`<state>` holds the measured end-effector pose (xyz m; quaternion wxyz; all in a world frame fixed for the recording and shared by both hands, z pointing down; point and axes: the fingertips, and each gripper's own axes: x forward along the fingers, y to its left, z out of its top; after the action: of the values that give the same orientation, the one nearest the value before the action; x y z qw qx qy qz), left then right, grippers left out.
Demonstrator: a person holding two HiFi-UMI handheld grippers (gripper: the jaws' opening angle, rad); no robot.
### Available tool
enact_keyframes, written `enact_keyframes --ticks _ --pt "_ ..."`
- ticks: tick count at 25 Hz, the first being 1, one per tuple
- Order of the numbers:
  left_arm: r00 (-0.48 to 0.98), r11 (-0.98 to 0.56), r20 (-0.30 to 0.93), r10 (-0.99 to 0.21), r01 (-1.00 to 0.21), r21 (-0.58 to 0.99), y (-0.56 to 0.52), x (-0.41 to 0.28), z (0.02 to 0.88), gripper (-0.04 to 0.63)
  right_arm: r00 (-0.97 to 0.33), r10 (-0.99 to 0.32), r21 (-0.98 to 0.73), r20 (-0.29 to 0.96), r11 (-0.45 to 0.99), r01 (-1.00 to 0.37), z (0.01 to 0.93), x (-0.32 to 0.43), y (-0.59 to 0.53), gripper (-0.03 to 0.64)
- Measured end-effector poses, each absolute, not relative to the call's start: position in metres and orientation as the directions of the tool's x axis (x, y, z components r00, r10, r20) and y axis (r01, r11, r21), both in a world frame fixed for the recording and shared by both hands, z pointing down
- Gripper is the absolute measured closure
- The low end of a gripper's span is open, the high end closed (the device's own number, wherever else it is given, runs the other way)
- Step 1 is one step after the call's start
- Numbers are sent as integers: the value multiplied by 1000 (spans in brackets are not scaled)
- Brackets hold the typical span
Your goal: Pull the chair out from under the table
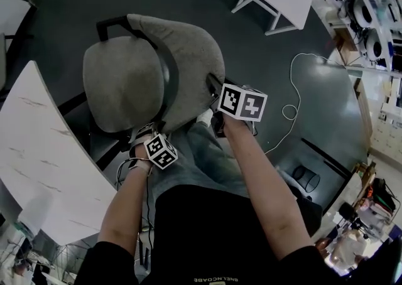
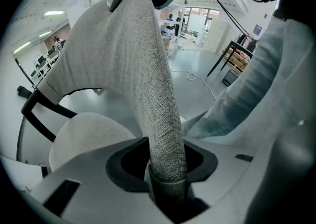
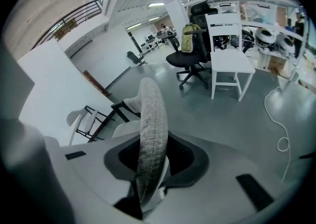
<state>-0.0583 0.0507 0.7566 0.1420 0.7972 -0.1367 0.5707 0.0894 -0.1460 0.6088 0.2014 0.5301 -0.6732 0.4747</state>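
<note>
Pretty much nothing legible here

The only real lettering is a tiny pale line of capitals low on the person's dark shirt [image 1: 213, 240], at the bottom edge of the head view. It's upside down and too small for me to spell out. The marker cube [image 1: 242, 103] and the second cube [image 1: 161, 151] just carry black-and-white square patterns, no letters or digits. There's a little blue sign [image 2: 256, 29] on the far wall in the left gripper view, but it's a blur.
</note>
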Motion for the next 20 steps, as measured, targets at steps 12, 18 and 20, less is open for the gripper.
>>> enact_keyframes --ticks 12,18,20 --pt "281 -981 960 2 -184 56 55 -28 758 448 -257 -563 -436 786 -210 -875 614 163 -108 520" --pt "270 -989 963 25 -133 63 59 -12 760 448 -230 -564 -449 793 -286 -846 617 192 -94 523" --pt "280 -991 960 31 -120 66 59 -4 759 448 -221 -572 -450 790 -297 -842 615 200 -91 523"
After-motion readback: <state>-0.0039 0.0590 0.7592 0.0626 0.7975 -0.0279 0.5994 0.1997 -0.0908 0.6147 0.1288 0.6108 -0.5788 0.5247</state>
